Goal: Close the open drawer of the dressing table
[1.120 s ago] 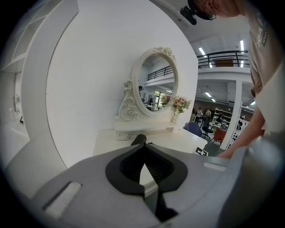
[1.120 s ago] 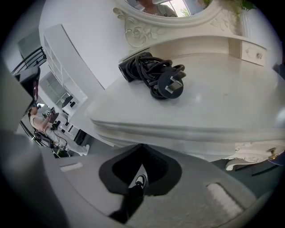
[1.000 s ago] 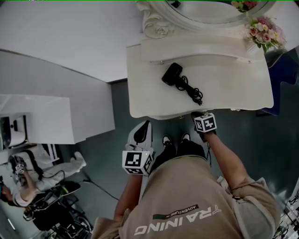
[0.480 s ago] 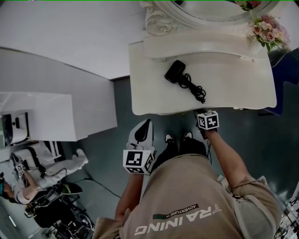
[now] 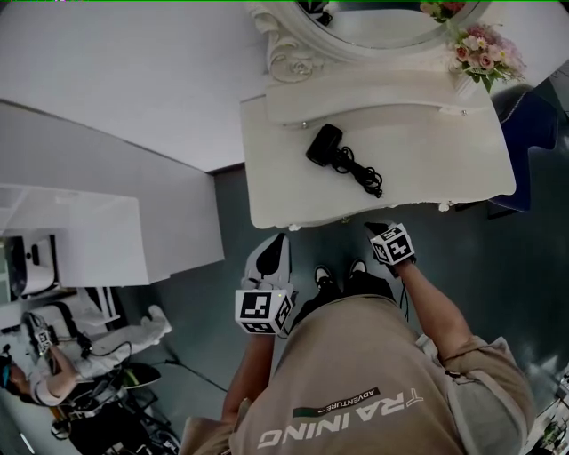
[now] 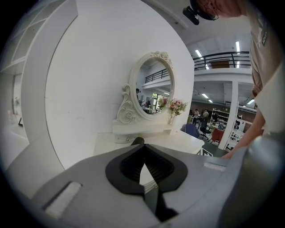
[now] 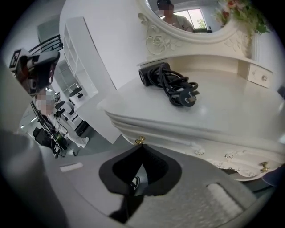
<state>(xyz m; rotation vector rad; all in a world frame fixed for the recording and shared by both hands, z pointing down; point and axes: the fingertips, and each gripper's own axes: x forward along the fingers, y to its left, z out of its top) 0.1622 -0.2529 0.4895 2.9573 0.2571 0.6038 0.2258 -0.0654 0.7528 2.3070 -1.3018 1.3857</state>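
Note:
The white dressing table [image 5: 444, 169] stands at the top of the head view, and its drawer front [image 7: 196, 144] with a brass knob [image 7: 140, 140] looks flush under the top. My right gripper [image 5: 377, 233] hangs just short of the table's front edge, shut and empty; in the right gripper view it [image 7: 141, 149] points at the knob. The left gripper [image 5: 269, 253] is lower and to the left, away from the table, over the floor. Its jaws [image 6: 143, 149] are also shut on nothing and aim towards the table and mirror.
A black hair dryer [image 5: 325, 145] with its cord lies on the tabletop, below an oval mirror [image 5: 373, 27] and flowers [image 5: 480, 53]. A blue chair [image 5: 533, 133] stands at the right. A white partition [image 5: 107, 240] is at the left, with a seated person [image 5: 53, 364] beyond it.
My right gripper has drawn back a little from the table's front edge, which it was against a second ago. The left gripper has hardly moved.

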